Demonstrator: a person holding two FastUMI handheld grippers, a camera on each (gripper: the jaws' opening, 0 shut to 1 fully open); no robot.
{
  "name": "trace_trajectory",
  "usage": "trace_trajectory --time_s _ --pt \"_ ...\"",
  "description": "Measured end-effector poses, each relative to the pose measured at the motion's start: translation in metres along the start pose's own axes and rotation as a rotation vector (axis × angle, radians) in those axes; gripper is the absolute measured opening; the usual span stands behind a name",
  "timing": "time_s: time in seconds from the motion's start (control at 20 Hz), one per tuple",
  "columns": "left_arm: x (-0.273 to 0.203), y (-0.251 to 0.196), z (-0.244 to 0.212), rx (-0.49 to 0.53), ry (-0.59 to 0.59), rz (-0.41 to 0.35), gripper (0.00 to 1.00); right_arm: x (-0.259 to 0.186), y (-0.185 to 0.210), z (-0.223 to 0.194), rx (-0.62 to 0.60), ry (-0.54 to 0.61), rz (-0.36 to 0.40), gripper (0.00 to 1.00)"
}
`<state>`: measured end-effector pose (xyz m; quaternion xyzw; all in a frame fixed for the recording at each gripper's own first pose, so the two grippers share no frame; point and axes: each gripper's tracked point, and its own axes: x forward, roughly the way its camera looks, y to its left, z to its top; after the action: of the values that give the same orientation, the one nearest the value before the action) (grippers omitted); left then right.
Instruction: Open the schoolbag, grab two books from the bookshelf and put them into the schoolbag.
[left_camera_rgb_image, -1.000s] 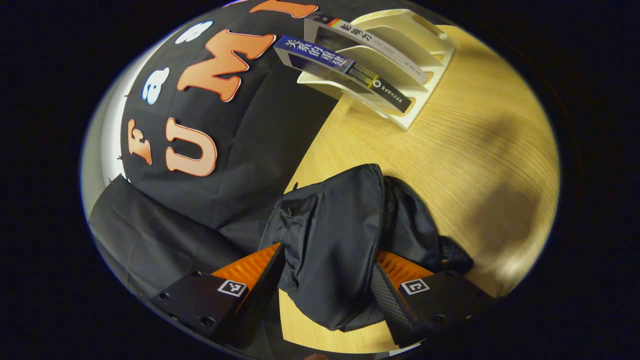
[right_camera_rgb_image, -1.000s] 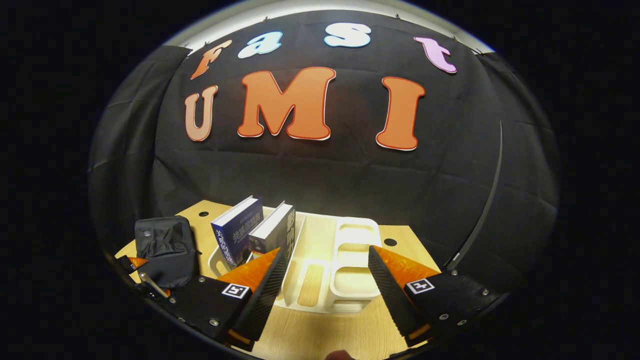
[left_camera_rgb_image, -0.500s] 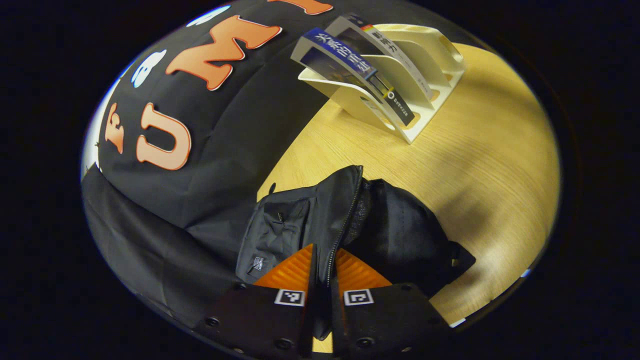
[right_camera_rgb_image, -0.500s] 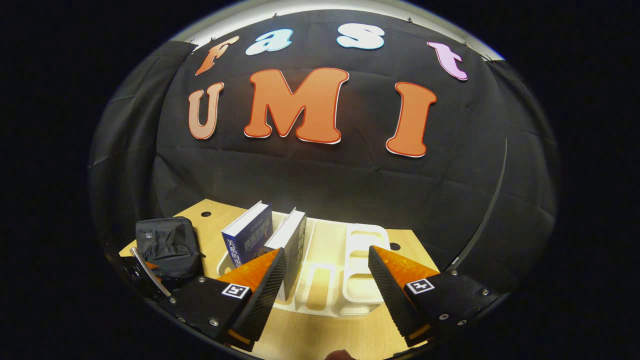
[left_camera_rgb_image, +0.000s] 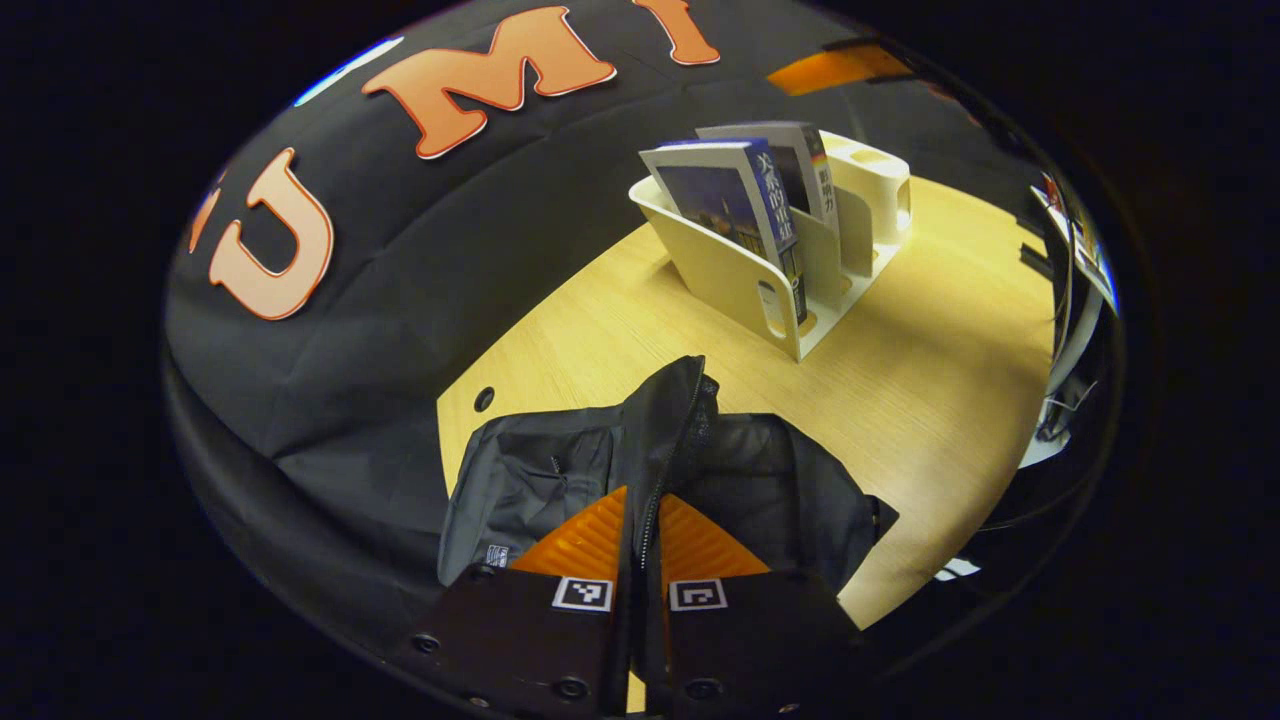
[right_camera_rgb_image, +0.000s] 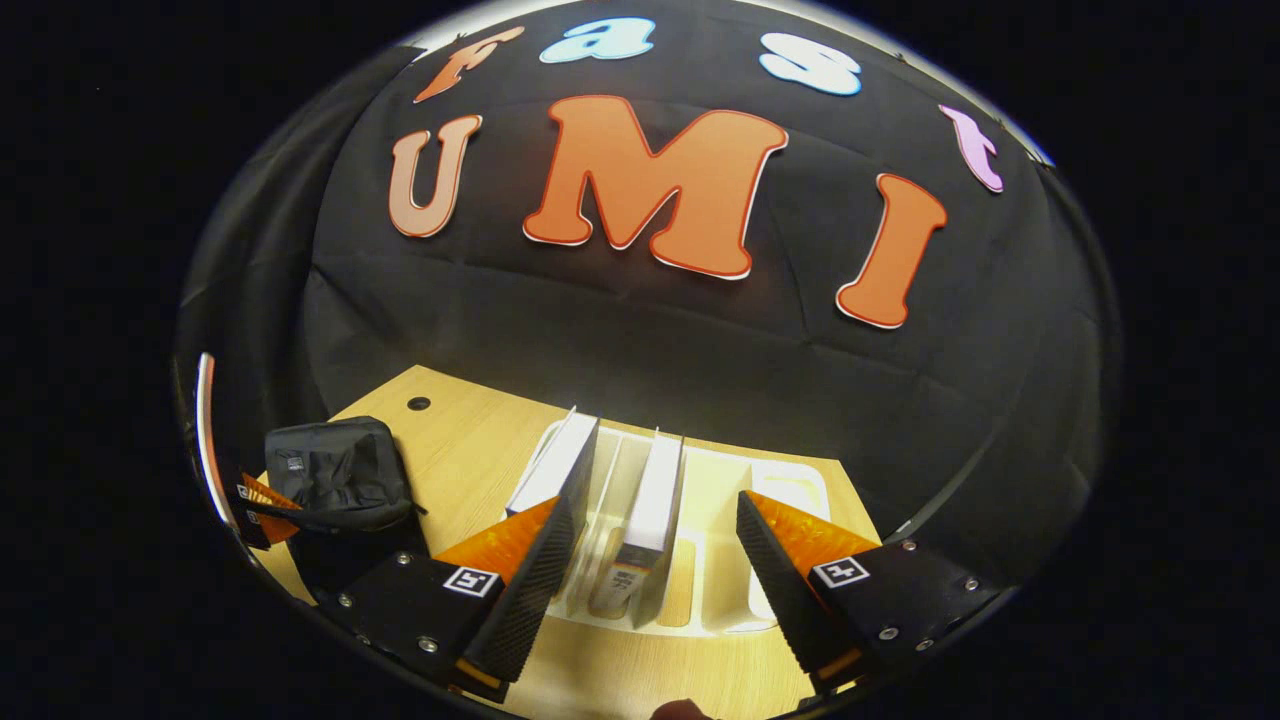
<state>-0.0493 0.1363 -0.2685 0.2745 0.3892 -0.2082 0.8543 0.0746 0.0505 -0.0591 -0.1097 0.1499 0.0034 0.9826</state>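
Left gripper view: left tool (left_camera_rgb_image: 641, 520) pinching schoolbag (left_camera_rgb_image: 560, 470) zipper edge.

Recording booth: black cloth wall (right_camera_rgb_image: 640, 350) behind wooden desk (left_camera_rgb_image: 930, 380).

- The left tongs (left_camera_rgb_image: 640, 520), gaping around the schoolbag (left_camera_rgb_image: 760, 490) a second ago, have clamped onto its zipper edge and pulled back.
- The right tongs (right_camera_rgb_image: 650, 560), jaws apart, have moved over the bookshelf (right_camera_rgb_image: 720, 600), above the two books (right_camera_rgb_image: 655, 495).
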Motion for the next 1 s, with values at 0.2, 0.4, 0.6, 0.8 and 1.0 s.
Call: trace_trajectory --time_s 0.2,0.4,0.6,0.8,1.0 --pt "-0.014 0.037 0.010 -0.019 -0.007 -0.085 0.06 0.027 0.027 0.009 -0.041 0.119 0.020 0.98" --pt "-0.016 0.061 0.019 0.023 -0.012 -0.116 0.06 0.041 0.038 -0.009 -0.048 0.287 0.021 1.00" --pt "-0.017 0.068 0.023 0.045 0.012 -0.204 0.06 0.057 0.039 -0.008 -0.084 0.377 0.005 1.00" --pt "-0.017 0.078 0.031 0.030 0.030 -0.287 0.06 0.074 0.058 -0.009 -0.033 0.484 0.051 1.00" --pt "-0.015 0.088 0.033 0.024 0.040 -0.328 0.05 0.095 0.063 -0.016 0.015 0.610 0.067 1.00"
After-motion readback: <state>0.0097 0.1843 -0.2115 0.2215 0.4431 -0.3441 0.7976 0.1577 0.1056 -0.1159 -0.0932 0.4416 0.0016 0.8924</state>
